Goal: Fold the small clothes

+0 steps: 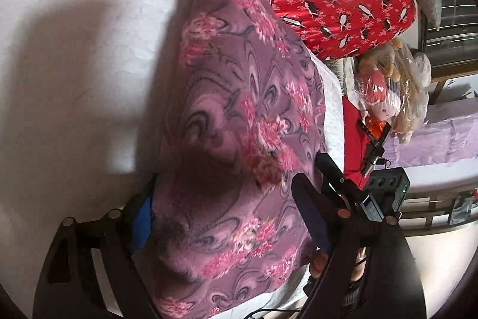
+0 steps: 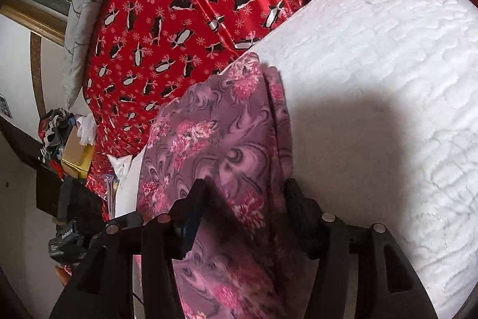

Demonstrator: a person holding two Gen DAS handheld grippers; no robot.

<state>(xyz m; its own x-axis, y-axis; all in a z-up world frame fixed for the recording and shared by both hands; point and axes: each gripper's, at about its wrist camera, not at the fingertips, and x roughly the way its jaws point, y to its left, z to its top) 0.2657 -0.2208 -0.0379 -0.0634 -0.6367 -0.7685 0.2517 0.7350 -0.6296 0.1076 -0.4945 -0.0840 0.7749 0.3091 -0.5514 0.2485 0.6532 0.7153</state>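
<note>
A purple garment with pink flowers (image 1: 239, 109) lies along the edge of a white quilted surface (image 1: 74, 35). It also shows in the right wrist view (image 2: 227, 139). My left gripper (image 1: 224, 214) has its jaws wide apart, with the garment bunched between and over them. My right gripper (image 2: 245, 199) also has its jaws apart, astride the near end of the garment. Cloth covers the inner faces of the fingers, so I cannot see any pinch. The right gripper's body (image 1: 343, 193) shows in the left wrist view, close beside the left one.
A red penguin-print blanket (image 2: 194, 5) lies beyond the garment. A bagged plush toy (image 1: 385, 91), a black device (image 1: 388, 184) and a lilac-covered bench (image 1: 448, 136) sit to the right. Clutter and a yellow box (image 2: 74, 151) lie at the left by the wall.
</note>
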